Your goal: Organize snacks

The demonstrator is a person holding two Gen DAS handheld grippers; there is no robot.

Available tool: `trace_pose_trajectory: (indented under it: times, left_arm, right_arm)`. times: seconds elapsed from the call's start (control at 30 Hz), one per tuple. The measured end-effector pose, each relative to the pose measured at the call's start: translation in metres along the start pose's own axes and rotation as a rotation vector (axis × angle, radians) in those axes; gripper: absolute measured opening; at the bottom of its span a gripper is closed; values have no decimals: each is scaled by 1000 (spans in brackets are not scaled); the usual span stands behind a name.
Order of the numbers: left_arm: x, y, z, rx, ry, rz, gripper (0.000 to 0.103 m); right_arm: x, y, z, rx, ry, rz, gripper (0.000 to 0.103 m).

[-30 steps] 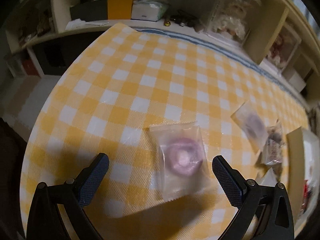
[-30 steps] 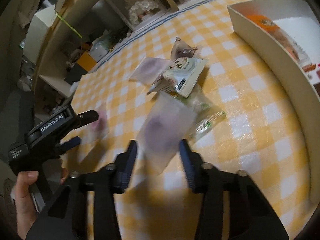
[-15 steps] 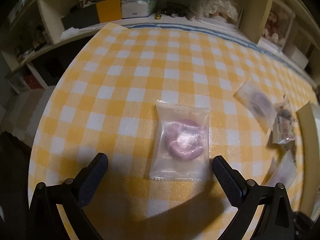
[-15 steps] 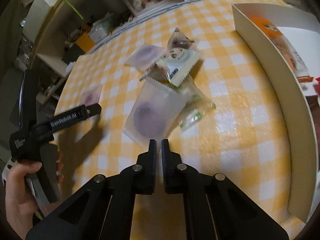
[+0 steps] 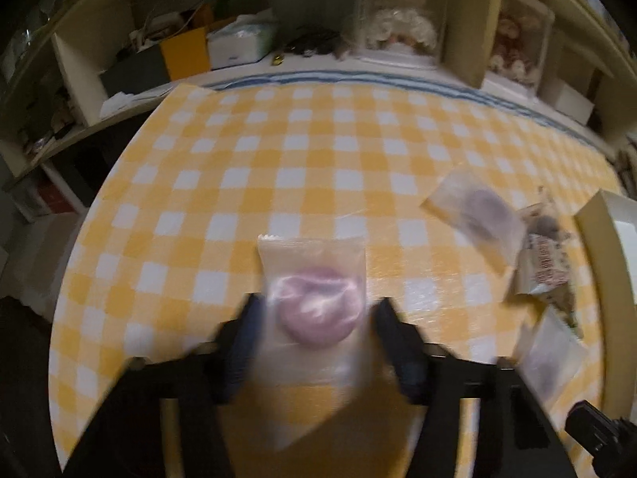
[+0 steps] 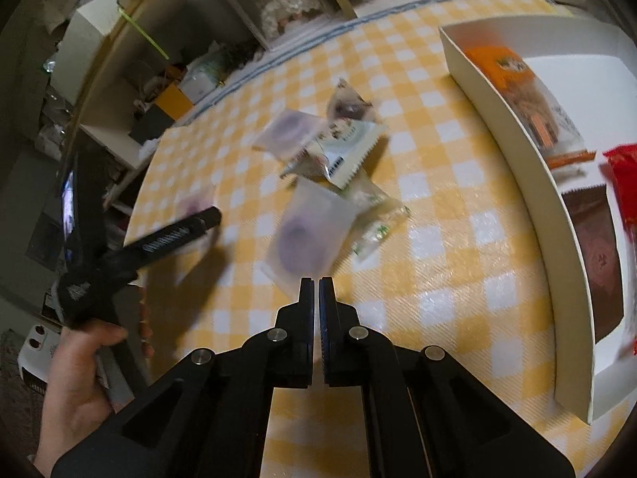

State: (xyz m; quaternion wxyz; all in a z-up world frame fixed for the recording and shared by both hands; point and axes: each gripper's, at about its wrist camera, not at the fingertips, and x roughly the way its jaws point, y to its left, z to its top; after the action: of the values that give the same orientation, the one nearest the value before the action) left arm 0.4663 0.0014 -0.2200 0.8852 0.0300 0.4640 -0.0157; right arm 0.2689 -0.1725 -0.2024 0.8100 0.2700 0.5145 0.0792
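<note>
A clear packet with a purple ring snack (image 5: 318, 306) lies on the yellow checked tablecloth (image 5: 278, 151). My left gripper (image 5: 318, 316) straddles it, its jaws closing and the pads meeting the packet's sides. My right gripper (image 6: 316, 283) is shut on the near edge of a second clear purple-snack packet (image 6: 306, 235), which tilts up off the cloth. That packet (image 5: 553, 362) also shows at the lower right of the left wrist view. A white box (image 6: 501, 95) stands on the right.
A loose pile of snacks lies mid-table: a third purple packet (image 6: 286, 131), a white-green packet (image 6: 350, 147) and a clear green one (image 6: 378, 225). The box holds orange (image 6: 513, 71), brown and red packets. Cluttered shelves line the far edge. A hand (image 6: 79, 362) holds the left tool.
The left jaws have come in from wide open onto the purple packet, and the gripper has moved forward over it. The right jaws have shut on their packet's edge and lifted it slightly.
</note>
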Motion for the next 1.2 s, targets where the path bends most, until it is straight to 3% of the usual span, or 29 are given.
trace_pose_trajectory:
  times: [0.27, 0.57, 0.73, 1.03, 1.07, 1.1, 1.17, 1.2]
  left_arm:
    - [-13, -16, -18, 91, 14, -188, 49]
    - [-22, -48, -38, 218, 74, -255, 49]
    - [-34, -49, -45, 202, 115, -280, 49]
    - [-55, -33, -47, 133, 140, -205, 48]
    - [-57, -29, -45, 115, 136, -204, 48]
    - [-61, -25, -45, 103, 131, -205, 48]
    - [-67, -18, -43, 81, 119, -206, 48]
    - [-70, -16, -42, 71, 113, -206, 48]
  right_arm:
    - [-1, -14, 13, 35, -38, -32, 3]
    - [12, -26, 25, 51, -19, -50, 3]
    - [15, -31, 24, 48, 3, -48, 3]
    - [-3, -41, 20, 66, 7, -41, 9]
    - [-3, -39, 17, 65, 18, -37, 15]
    - [-1, -36, 15, 63, 26, -34, 34]
    - [1, -28, 9, 54, 35, -32, 63]
    - [2, -24, 6, 47, 33, -34, 65]
